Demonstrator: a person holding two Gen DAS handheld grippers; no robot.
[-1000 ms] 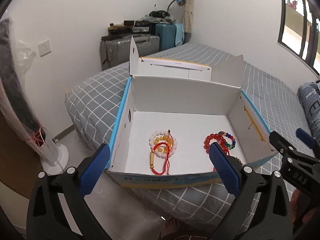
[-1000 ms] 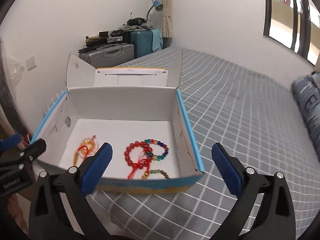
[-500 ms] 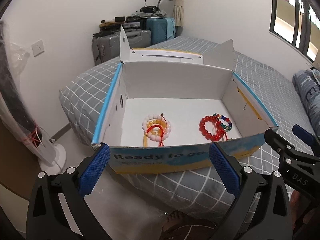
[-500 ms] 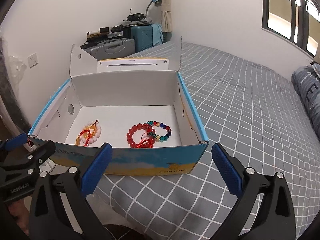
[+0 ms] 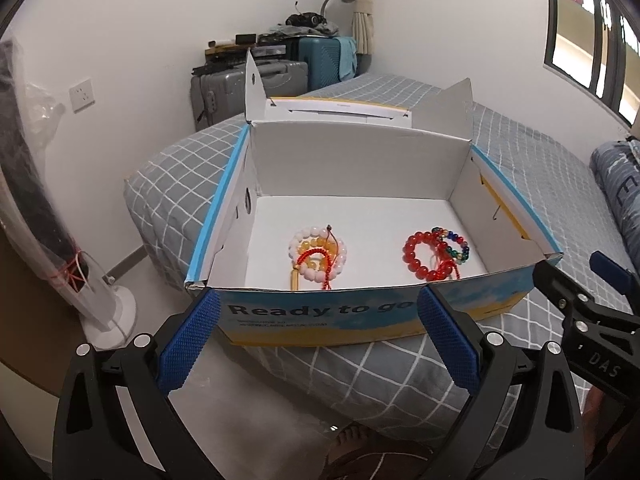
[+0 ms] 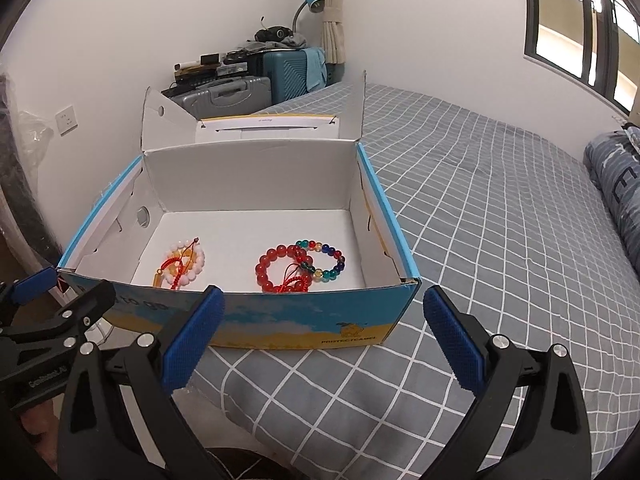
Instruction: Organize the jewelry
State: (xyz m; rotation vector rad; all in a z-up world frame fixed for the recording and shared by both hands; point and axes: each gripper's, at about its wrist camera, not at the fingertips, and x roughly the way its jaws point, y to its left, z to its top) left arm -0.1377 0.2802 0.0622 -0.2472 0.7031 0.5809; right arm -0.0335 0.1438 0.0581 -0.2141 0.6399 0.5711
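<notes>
— Since nothing is held, why are the left tongs (image 5: 318, 338) kept wide apart before the box (image 5: 360, 316)?
— Room is left for the pale beads (image 5: 318, 256).
— And the right tongs (image 6: 326, 336)?
— Equally spread and empty; the red bracelet (image 6: 280, 268) lies inside, on the bed (image 6: 500, 240).

White walls (image 6: 200, 20) are seen; a bed (image 6: 500, 208) is covered in grey checked sheeting. Suitcases (image 6: 256, 80) are stacked in the corner under a blue lamp (image 6: 310, 0) and tied curtain (image 6: 332, 8). A dark-framed window (image 6: 580, 28) is lit by daylight.
</notes>
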